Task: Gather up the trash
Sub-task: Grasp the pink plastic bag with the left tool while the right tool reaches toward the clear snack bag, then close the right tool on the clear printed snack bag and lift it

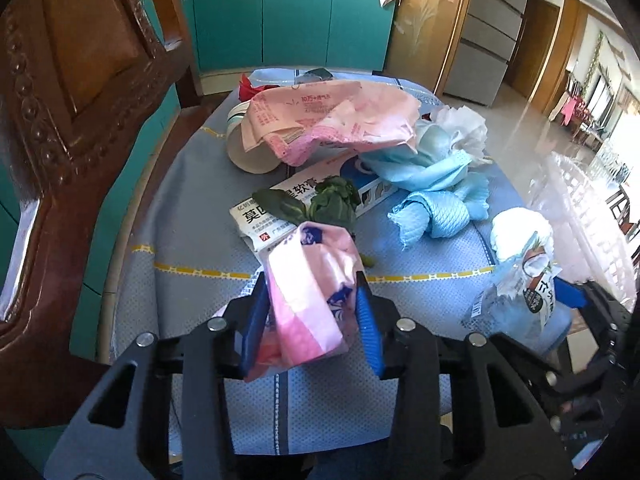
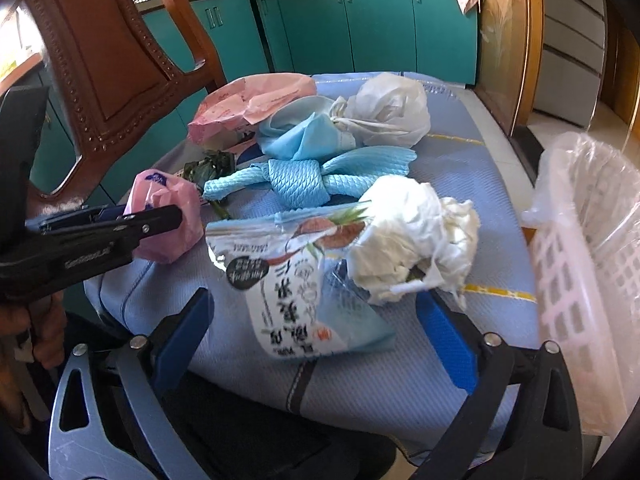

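The right gripper (image 2: 316,312) stands wide open around a coconut snack wrapper (image 2: 304,276) with crumpled white paper (image 2: 416,240) on the blue tablecloth (image 2: 460,168). Far left, the left gripper (image 2: 176,216) pinches a pink packet (image 2: 168,216). A lined white basket (image 2: 592,248) stands right.

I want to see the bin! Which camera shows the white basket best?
The right wrist view: the white basket, lined with a clear bag, stands at the right beside the table. The left wrist view does not show it at all.
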Tool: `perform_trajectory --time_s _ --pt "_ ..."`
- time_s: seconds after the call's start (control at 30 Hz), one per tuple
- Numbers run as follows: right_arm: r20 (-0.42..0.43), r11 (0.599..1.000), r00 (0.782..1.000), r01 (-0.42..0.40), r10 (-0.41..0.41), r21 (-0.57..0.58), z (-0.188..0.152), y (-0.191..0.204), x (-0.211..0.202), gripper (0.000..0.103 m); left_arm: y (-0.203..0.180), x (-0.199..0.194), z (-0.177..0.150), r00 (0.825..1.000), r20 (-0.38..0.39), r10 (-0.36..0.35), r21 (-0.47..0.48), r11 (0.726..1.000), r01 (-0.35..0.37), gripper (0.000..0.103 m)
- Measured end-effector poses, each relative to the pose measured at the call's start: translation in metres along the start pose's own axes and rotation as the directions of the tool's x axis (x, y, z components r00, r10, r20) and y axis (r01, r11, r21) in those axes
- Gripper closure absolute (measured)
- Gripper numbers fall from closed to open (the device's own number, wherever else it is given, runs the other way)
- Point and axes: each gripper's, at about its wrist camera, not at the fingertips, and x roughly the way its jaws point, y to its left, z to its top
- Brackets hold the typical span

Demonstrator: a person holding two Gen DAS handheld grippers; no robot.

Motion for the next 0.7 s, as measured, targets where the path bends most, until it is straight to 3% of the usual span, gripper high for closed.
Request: perform_trajectory --time_s 0.07,0.2,0.27,0.3,0.37,0.5,0.63,0.7 --pt "-0.004 1.0 1.0 -0.016 0.016 0.014 0.002 -0.001 0.003 0.022 0.0 0.001 -0.001 1.0 -0.001 -0.006 0.003 1.0 0.006 0.057" --pt "-0.009 0.999 0.999 -0.031 0.032 0.014 0.004 0.001 0.006 0.029 -0.002 0.004 0.001 1.0 -0.006 -0.002 0.004 1.0 0.002 0.047" --pt "-0.003 0.999 0.999 -0.041 0.041 0.008 0.004 0.004 0.003 0.041 -0.004 0.003 0.0 1.0 -0.001 0.005 0.004 1.0 -0.005 0.039" --pt "0.002 0.999 0.999 -0.045 0.045 0.005 0.005 0.006 0.001 0.043 -0.004 0.003 0.0 1.0 0.001 0.008 0.004 1.0 -0.008 0.037" --pt "0.007 0.998 0.998 -0.055 0.055 0.003 0.006 0.007 -0.002 0.043 -0.005 0.002 0.0 1.0 0.003 0.021 0.006 1.0 -0.021 0.026" --pt "0.016 0.997 0.997 -0.073 0.073 0.005 0.005 0.005 -0.008 0.043 -0.006 0.003 -0.001 1.0 -0.002 0.029 0.002 1.0 -0.029 0.024" --pt "0.027 0.998 0.998 -0.065 0.065 0.01 0.005 0.003 -0.013 0.029 -0.008 0.005 -0.001 0.999 -0.006 0.035 0.007 0.999 -0.035 0.023" --pt "0.03 0.996 0.996 -0.08 0.079 0.027 0.005 0.0 -0.015 0.028 -0.007 0.005 -0.001 0.999 -0.005 0.036 0.006 0.999 -0.036 0.023"
